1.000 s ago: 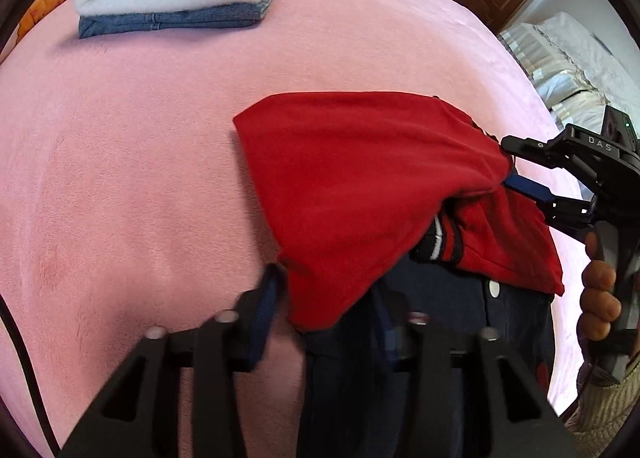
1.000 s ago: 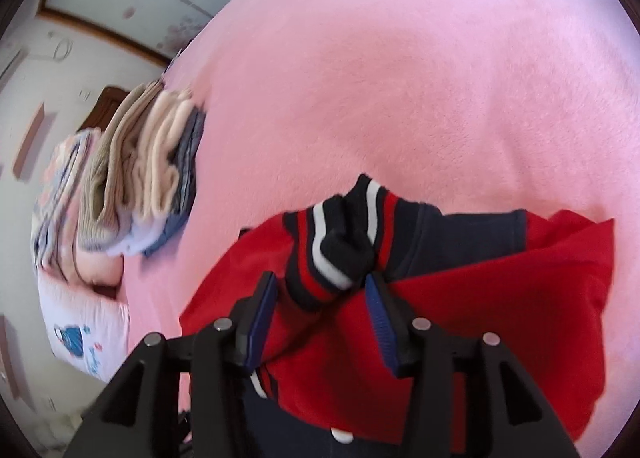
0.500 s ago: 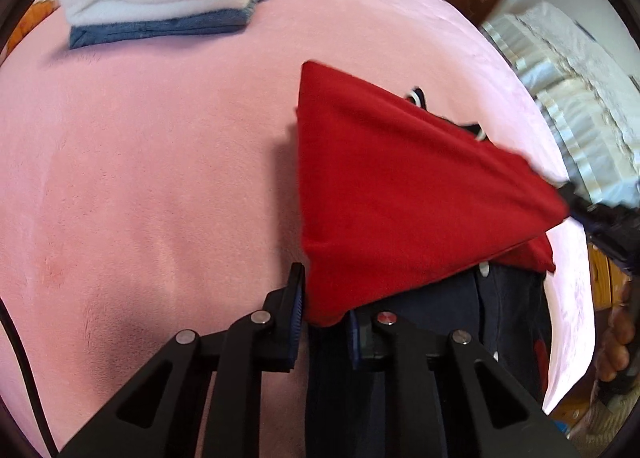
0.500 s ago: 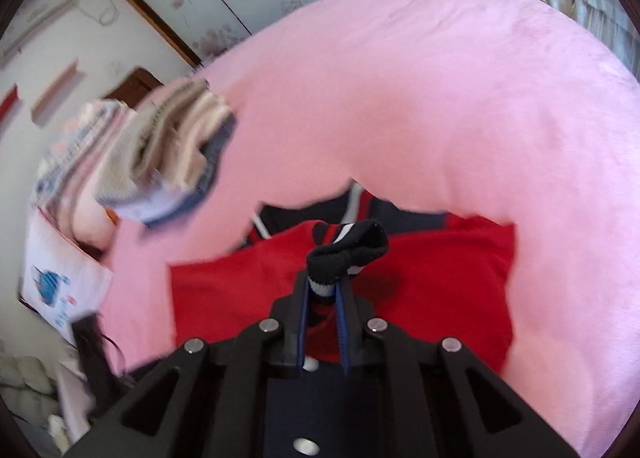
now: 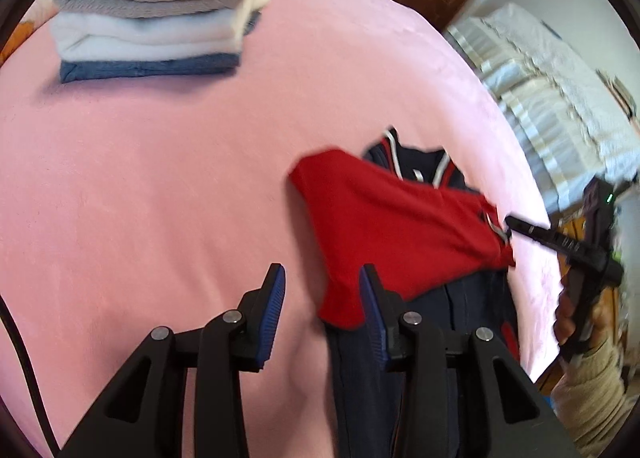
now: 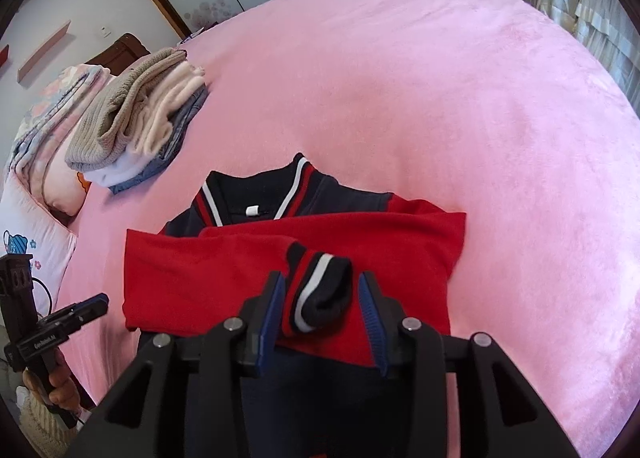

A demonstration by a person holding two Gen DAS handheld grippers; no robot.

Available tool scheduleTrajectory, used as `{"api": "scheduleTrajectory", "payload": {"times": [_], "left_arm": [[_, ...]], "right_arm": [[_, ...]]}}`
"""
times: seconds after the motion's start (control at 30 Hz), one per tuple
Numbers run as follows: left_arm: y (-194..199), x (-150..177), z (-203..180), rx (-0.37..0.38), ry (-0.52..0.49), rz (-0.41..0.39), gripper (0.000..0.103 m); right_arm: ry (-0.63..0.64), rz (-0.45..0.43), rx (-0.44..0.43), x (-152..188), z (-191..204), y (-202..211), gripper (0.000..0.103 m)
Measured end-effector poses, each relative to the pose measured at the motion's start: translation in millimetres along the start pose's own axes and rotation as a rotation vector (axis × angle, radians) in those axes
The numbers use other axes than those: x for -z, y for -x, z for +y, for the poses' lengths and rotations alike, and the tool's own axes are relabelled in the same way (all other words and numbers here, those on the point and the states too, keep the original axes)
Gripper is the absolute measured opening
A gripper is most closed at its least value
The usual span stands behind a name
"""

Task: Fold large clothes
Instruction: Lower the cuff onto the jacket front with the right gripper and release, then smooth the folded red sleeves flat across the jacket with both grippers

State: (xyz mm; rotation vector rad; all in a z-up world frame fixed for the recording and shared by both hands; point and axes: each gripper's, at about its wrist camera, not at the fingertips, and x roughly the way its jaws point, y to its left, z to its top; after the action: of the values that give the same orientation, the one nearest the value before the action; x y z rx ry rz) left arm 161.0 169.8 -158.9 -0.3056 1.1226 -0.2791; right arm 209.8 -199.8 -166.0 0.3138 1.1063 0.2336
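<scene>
The jacket (image 6: 304, 258) is spread on the pink bed (image 6: 440, 98), collar away, its striped cuff (image 6: 320, 294) seen loose between the opening right tongs (image 6: 322, 298), while the opening left tongs (image 5: 322, 298) are parted beside the red fold's edge, gripping nothing.

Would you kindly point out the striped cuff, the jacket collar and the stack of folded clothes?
striped cuff (image 6: 320, 294): right wrist view, on its white stripe.
jacket collar (image 6: 296, 178): right wrist view, its right striped edge.
stack of folded clothes (image 5: 152, 30): left wrist view, white middle layer.
</scene>
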Motion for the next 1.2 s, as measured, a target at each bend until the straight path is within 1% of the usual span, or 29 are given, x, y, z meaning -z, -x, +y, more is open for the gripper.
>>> {"api": "scheduleTrajectory", "payload": {"times": [0.07, 0.17, 0.2, 0.27, 0.3, 0.33, 0.37, 0.4, 0.43, 0.47, 0.57, 0.7, 0.87, 1.03, 1.13, 1.17, 1.2], "left_arm": [[-6.8, -9.0, 6.7, -0.013, 0.02, -0.002, 0.037], [-21.0, -16.5, 14.9, -0.02, 0.045, 0.025, 0.037], [-25.5, -17.2, 15.5, -0.023, 0.047, 0.034, 0.037], [-32.8, -17.3, 15.0, -0.026, 0.046, 0.044, 0.037], [-34.8, -17.4, 14.4, -0.026, 0.045, 0.047, 0.037], [-38.3, -17.7, 12.8, -0.02, 0.045, 0.049, 0.037], [-39.8, -18.1, 12.1, -0.017, 0.045, 0.05, 0.037], [-41.2, -18.6, 11.5, -0.012, 0.045, 0.051, 0.037], [-43.5, -19.1, 10.0, -0.005, 0.043, 0.054, 0.037], [-46.8, -19.9, 7.5, -0.002, 0.039, 0.058, 0.037], [-56.6, -23.0, -0.3, 0.003, 0.022, 0.074, 0.037], [-66.3, -29.3, -6.8, 0.018, 0.023, 0.089, 0.037], [-79.3, -42.9, -9.5, 0.014, 0.036, 0.1, 0.037], [-85.4, -57.6, -3.8, 0.005, 0.076, 0.086, 0.037], [-93.2, -65.9, -1.4, -0.02, 0.098, 0.081, 0.037], [-96.3, -66.5, -1.4, -0.039, 0.094, 0.08, 0.037], [-102.4, -67.2, -1.3, -0.078, 0.091, 0.088, 0.037]], "right_arm": [[-0.013, 0.03, -0.015, -2.4, -3.3, -12.1, 0.038], [-0.027, 0.089, -0.019, -2.0, -4.3, -38.8, 0.038], [-0.023, 0.096, -0.019, -0.3, -1.7, -43.6, 0.038], [0.026, 0.088, -0.002, 4.2, 8.6, -45.4, 0.037], [0.055, 0.067, 0.014, 6.4, 13.9, -41.5, 0.033], [0.074, 0.046, 0.022, 7.6, 16.8, -36.9, 0.016], [0.092, 0.016, 0.033, 8.2, 18.7, -29.2, 0.011], [0.106, -0.034, 0.043, 8.8, 20.0, -16.8, 0.009], [0.112, -0.069, 0.056, 8.7, 19.5, -8.4, 0.005], [0.117, -0.103, 0.079, 8.7, 17.9, 0.2, 0.004], [0.11, -0.138, 0.129, 9.3, 6.8, 7.9, 0.004], [0.086, -0.108, 0.149, 10.1, -5.8, -2.7, 0.004], [0.044, -0.139, 0.17, 11.0, -15.3, -1.2, 0.004], [0.028, -0.132, 0.179, 13.4, -19.6, -5.5, 0.004], [0.023, -0.13, 0.2, 16.1, -23.5, -6.6, 0.003], [0.022, -0.126, 0.207, 17.0, -24.7, -8.0, 0.003], [0.022, -0.117, 0.219, 18.2, -26.9, -11.9, 0.003]]}}
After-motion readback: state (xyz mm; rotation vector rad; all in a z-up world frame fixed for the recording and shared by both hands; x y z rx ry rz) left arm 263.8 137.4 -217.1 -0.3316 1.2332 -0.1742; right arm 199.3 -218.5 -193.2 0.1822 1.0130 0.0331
